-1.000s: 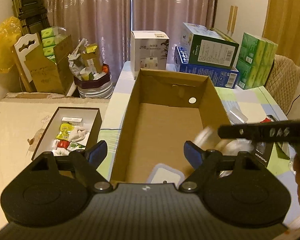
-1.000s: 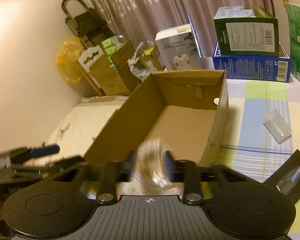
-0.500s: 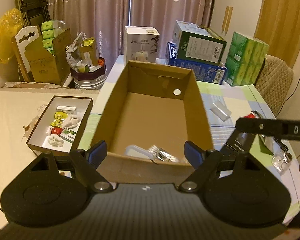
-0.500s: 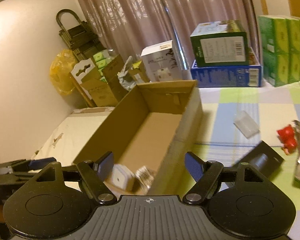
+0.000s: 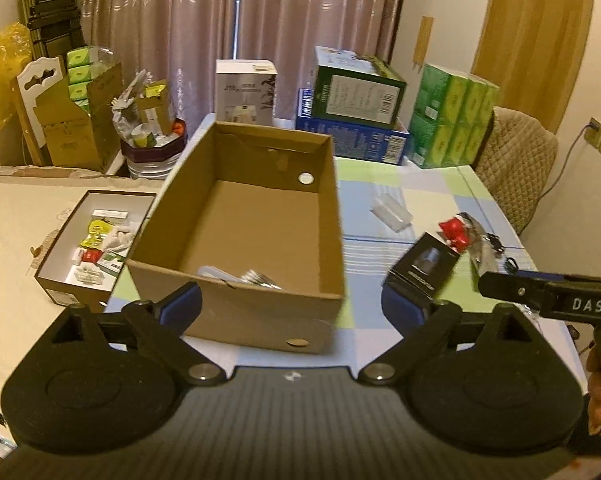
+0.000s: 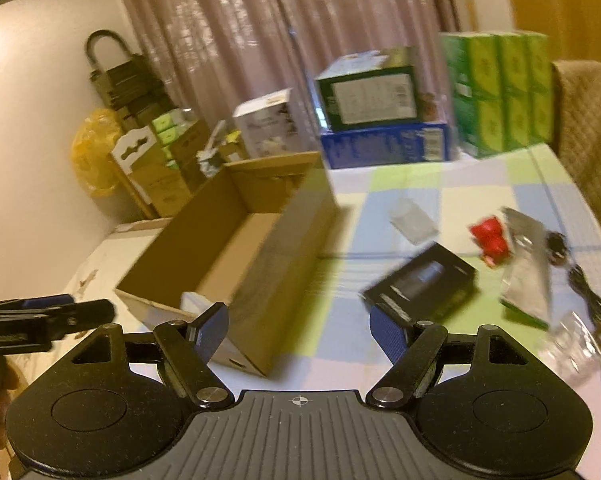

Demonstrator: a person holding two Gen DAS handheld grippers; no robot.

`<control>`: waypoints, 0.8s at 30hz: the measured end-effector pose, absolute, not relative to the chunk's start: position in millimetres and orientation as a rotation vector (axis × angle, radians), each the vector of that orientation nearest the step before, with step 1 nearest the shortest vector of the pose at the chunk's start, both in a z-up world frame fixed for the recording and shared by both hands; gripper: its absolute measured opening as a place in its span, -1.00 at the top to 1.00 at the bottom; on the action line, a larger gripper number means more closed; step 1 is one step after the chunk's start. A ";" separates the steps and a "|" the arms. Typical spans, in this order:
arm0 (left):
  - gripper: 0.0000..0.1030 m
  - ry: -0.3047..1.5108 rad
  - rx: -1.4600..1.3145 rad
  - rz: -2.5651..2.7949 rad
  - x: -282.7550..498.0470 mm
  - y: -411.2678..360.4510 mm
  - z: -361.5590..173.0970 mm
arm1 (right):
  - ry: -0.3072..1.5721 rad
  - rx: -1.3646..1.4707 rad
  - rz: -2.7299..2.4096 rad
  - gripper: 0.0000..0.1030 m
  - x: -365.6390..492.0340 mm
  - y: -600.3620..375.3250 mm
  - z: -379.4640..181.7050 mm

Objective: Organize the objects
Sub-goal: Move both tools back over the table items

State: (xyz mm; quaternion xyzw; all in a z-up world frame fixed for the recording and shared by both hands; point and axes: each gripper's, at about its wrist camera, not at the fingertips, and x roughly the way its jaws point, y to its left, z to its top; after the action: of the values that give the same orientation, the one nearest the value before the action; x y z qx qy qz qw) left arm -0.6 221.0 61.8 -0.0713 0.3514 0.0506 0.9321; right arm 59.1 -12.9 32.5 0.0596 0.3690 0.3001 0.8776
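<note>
An open cardboard box (image 5: 204, 308) (image 6: 284, 248) stands on the checked table. Inside at its near end lie a shiny clear packet (image 5: 258, 279) and a pale flat item (image 5: 214, 272) (image 6: 194, 304). My left gripper (image 5: 290, 308) is open just in front of the box's near wall, with nothing between its fingers. My right gripper (image 6: 298, 332) is open too, to the right of the box and above the tablecloth. On the table right of the box lie a black box (image 5: 424, 268) (image 6: 424, 284), a red toy (image 5: 454, 232) (image 6: 490, 240), a clear packet (image 6: 526, 276) and a small clear case (image 5: 392, 212) (image 6: 412, 220).
A black cable (image 6: 580, 280) and crumpled clear plastic (image 6: 572, 344) lie at the table's right edge. Stacked green, blue and white boxes (image 5: 356, 120) line the far end. A shallow box of small items (image 5: 96, 248) sits to the left. A padded chair (image 5: 516, 168) stands at right.
The right gripper let the shiny packet go into the box, opened, and swung away to the right. The left gripper pulled back from above the box to in front of it.
</note>
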 end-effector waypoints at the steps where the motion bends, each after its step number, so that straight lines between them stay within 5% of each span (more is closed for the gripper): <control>1: -0.91 0.719 -0.145 0.095 -2.9 216.2 61.0 | 0.771 0.128 0.606 -0.45 56.0 -22.0 29.8; 24: -0.98 0.756 -0.050 -0.091 7.0 103.8 41.6 | 0.757 0.185 0.311 -0.45 18.8 -179.3 1.2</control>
State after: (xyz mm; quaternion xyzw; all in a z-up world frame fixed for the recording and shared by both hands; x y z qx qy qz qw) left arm 7.0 103.8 41.6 -0.0242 0.3690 -0.0445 0.9281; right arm 18.8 -179.3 1.2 0.0898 0.3675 0.1510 0.9133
